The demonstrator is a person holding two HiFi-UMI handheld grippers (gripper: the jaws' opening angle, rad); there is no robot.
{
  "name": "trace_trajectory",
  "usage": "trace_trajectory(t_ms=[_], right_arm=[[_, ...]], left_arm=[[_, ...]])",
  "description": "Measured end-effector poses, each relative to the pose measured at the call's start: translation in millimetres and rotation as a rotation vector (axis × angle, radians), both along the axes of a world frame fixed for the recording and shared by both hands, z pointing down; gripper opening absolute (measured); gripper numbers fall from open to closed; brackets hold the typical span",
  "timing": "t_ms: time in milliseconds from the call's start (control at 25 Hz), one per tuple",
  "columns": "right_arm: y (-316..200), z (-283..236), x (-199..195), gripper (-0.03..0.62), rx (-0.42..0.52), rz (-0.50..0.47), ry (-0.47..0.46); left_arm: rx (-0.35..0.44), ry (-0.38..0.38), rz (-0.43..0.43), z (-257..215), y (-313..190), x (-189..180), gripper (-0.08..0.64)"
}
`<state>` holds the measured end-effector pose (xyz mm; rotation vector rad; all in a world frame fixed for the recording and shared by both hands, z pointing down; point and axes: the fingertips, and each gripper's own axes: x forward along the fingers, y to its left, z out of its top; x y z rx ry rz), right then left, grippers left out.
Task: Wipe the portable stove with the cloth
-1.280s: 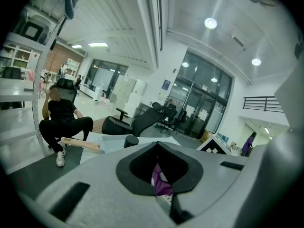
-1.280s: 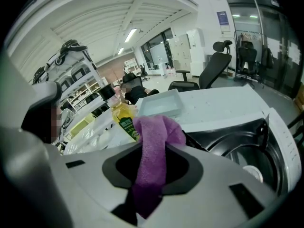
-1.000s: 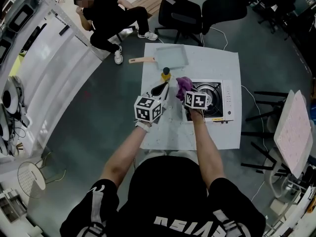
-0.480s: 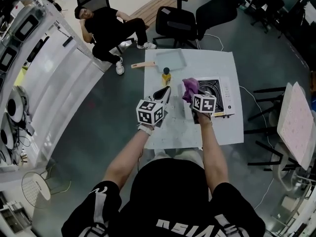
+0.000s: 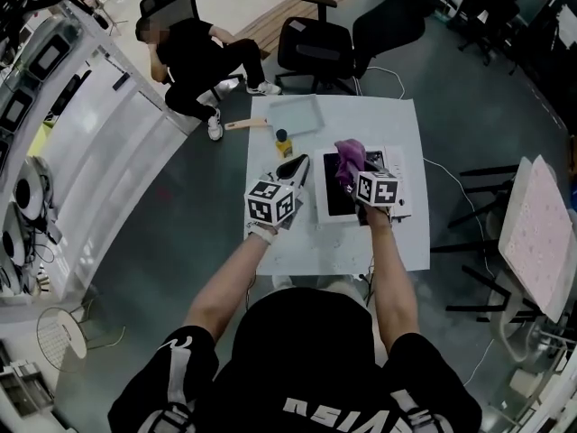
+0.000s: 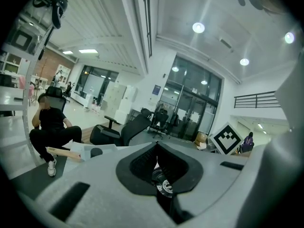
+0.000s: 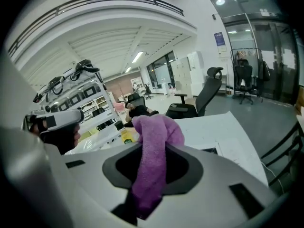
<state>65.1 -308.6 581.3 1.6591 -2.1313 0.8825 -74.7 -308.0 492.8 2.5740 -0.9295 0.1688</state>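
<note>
Purple cloth (image 5: 349, 154) sits clenched in my right gripper (image 5: 355, 171) jaws, over the portable stove (image 5: 335, 197) on the white tabletop (image 5: 397, 242). My left gripper (image 5: 295, 164) jaws are pressed together, empty, beside the stove.

I'm counting one portable stove (image 5: 341, 198), one purple cloth (image 5: 350, 158), one yellow bottle (image 5: 283, 142), one pan (image 5: 293, 114) and two hand-held grippers (image 5: 300, 162) (image 5: 353, 177).

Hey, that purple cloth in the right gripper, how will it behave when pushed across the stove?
Probably floppy: the purple cloth folds over itself above the right gripper, whose jaws pinch it. Likely light, since that one pinch carries all of it. Its fuzzy surface should drag rather than slip on the stove, so it may bunch.
</note>
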Motion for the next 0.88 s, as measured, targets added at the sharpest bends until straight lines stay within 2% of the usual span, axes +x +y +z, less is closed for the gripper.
trace_trajectory(t_ms=[320, 600, 880], right_arm=[[-27.7, -1.9, 73.1, 0.101, 0.004, -0.072, -0.003], [-54.8, -1.7, 127.1, 0.101, 0.014, -0.138, -0.006], [-73.8, 2.7, 150.0, 0.101, 0.015, -0.201, -0.022]], left_arm=[[-0.003, -0.03, -0.053, 2.5, -19.9, 62.2, 0.006], [-0.01, -0.076, -0.127, 13.1, -32.9, 93.1, 0.006], [-0.02, -0.095, -0.192, 18.0, -35.3, 111.8, 0.006]])
